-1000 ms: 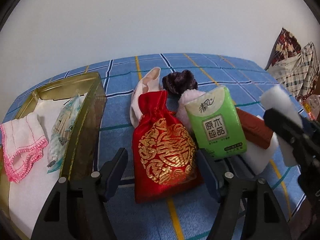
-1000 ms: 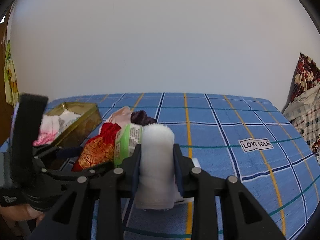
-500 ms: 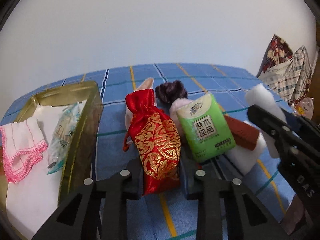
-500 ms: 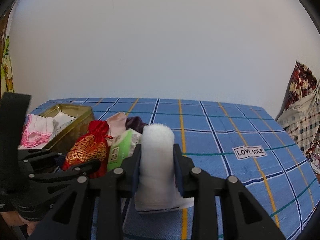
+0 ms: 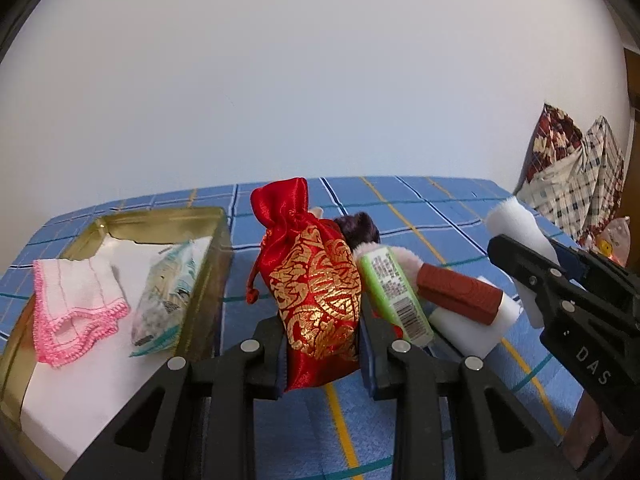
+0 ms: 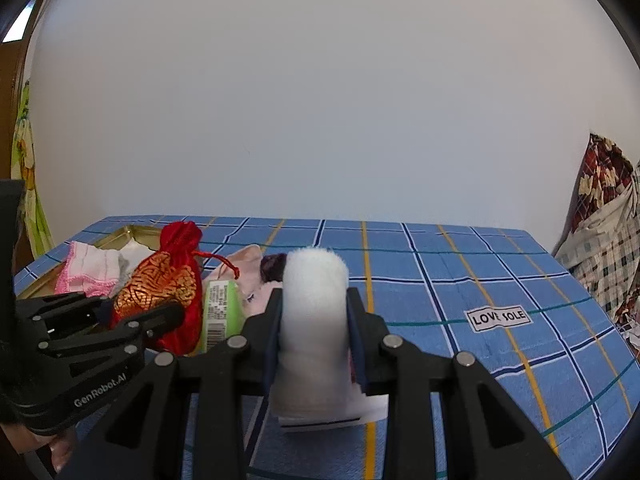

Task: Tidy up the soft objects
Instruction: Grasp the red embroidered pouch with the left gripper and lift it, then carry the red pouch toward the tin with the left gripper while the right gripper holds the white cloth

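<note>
My left gripper [image 5: 322, 354] is shut on a red and gold drawstring pouch [image 5: 316, 280] and holds it upright above the blue checked cloth; it also shows in the right wrist view [image 6: 164, 284]. My right gripper [image 6: 316, 340] is shut on a white rolled towel [image 6: 312, 320], seen at the right of the left wrist view [image 5: 520, 236]. A gold tin [image 5: 212, 280] at the left holds a pink-edged cloth [image 5: 76, 300] and a tissue pack [image 5: 168, 296].
A green tissue pack [image 5: 394, 296], a brown case [image 5: 460, 292], a white block [image 5: 468, 328], a dark scrunchie [image 5: 358, 228] and a pink cloth [image 6: 244, 264] lie in a pile. Plaid bags [image 5: 576, 184] stand at the far right. A "LOVE SOLE" label [image 6: 498, 318] is on the cloth.
My left gripper closed on the red pouch and lifted it upright off the cloth. My right gripper kept hold of the white towel and rose slightly.
</note>
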